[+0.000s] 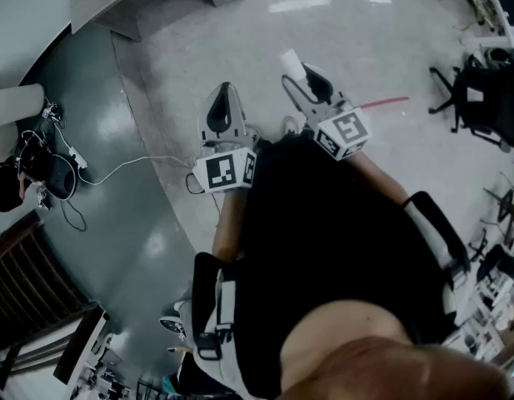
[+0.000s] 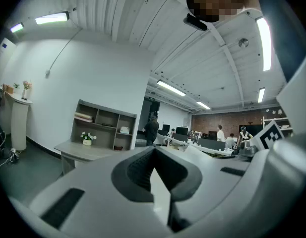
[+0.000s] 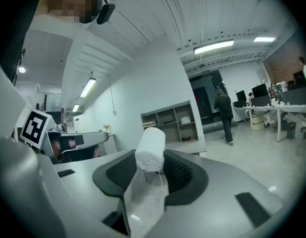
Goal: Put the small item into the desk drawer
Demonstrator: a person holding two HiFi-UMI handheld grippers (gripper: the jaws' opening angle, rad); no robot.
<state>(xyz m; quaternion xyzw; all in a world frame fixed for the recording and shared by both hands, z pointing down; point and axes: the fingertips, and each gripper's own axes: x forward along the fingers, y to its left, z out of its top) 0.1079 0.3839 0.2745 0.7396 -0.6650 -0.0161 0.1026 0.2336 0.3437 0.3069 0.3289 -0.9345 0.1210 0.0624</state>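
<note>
The small white fibrous roll [image 3: 150,150] is gripped by the jaws of the right gripper [image 3: 152,168], those of the left gripper [image 2: 153,156] are pressed together empty, and placement in the drawer, not seen here, is judged outstanding.

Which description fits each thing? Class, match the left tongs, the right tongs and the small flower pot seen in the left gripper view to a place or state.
Things:
1. left tongs
2. right tongs
3. flower pot

Descriptions:
A. stands on the grey desk
B. closed on a white roll
C. closed, with nothing between them

Pairs: 1-C, 2-B, 3-A
</note>
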